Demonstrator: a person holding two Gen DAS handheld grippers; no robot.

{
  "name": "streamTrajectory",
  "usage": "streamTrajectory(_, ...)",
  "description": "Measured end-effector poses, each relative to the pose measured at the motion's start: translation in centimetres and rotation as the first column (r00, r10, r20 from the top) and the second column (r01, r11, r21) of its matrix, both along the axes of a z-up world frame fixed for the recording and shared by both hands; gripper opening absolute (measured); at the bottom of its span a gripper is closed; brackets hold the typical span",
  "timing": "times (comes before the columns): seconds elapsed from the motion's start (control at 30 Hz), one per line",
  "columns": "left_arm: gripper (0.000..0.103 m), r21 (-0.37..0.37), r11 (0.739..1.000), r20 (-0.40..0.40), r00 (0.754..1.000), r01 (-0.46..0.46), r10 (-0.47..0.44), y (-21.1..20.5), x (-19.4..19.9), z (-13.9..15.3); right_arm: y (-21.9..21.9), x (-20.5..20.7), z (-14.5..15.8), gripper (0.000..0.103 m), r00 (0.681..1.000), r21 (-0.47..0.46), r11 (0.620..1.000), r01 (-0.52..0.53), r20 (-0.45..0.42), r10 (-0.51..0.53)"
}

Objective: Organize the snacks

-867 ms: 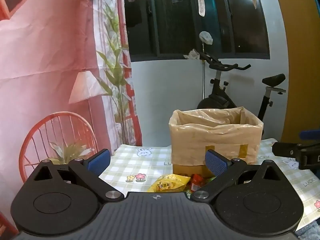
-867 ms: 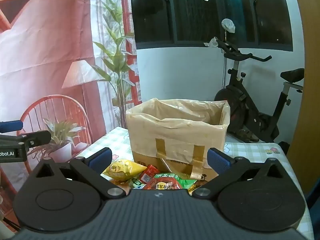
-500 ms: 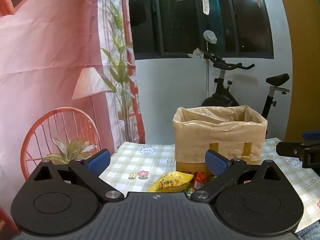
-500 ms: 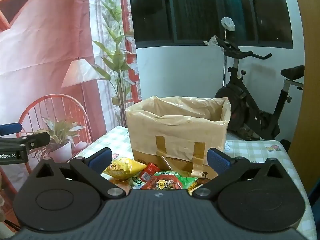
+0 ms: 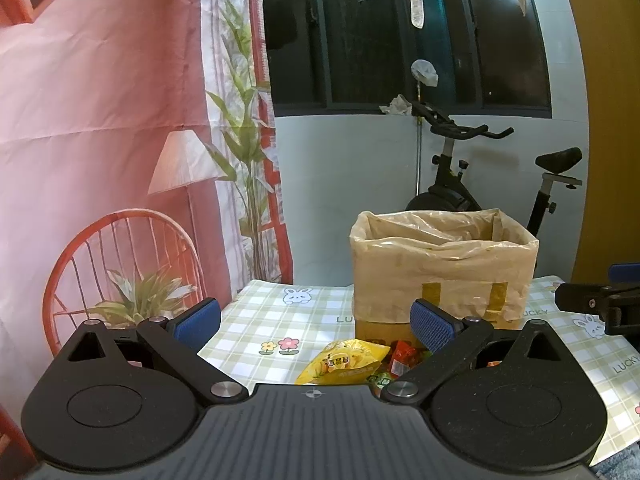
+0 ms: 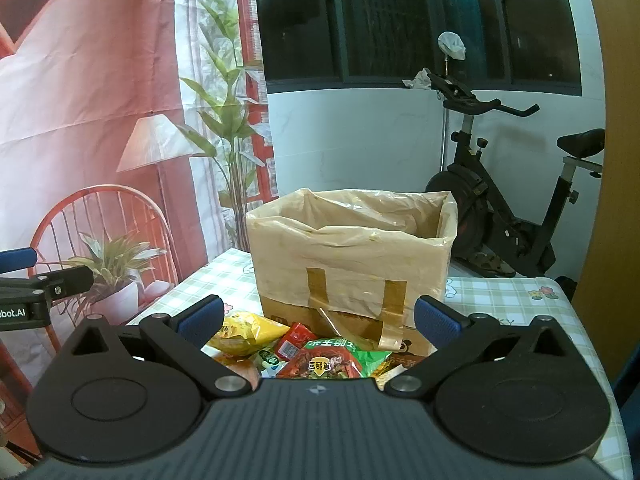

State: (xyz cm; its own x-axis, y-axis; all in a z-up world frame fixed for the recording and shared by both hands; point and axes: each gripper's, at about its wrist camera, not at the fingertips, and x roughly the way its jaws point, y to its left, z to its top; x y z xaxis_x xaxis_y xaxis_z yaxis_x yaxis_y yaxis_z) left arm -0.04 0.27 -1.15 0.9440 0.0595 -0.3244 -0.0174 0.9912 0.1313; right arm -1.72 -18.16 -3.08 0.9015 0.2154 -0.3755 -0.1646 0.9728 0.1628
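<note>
Both tools, left tool (image 5: 316,318) and right tool (image 6: 318,318), hang spread and empty. The snack packets (image 6: 304,354) lie heaped on the worktop (image 5: 280,320) before the lined cardboard box (image 6: 350,256); apparently nothing is sorted yet.

On the table (image 6: 520,304) ahead of me stands the box (image 6: 352,256), open at the top, with a liner (image 6: 360,216) folded over its rim; before the box, on my side of it, lies a heap of snack packets (image 6: 320,356), right up against its foot; the leftmost packet (image 5: 346,364) lies at the heap's left edge; my left gripper (image 5: 316,320) sits to the left of the heap, my right gripper (image 6: 318,320) directly before it; behind the table, to the right, stands an exercise bike (image 6: 508,208); behind it to the left hangs a backdrop (image 5: 100,120); above the bike is a window (image 6: 420,20).
</note>
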Motion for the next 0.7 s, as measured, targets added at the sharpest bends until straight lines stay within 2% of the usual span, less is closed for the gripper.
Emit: streamTrajectory(0.7, 0.102, -0.004, 1.000, -0.006, 1.000, -0.012, 0.012, 0.16, -0.04, -0.25, 0.11, 0.00, -0.16, 0.103, 1.000, 0.000, 1.000, -0.005, 0.006, 0.005)
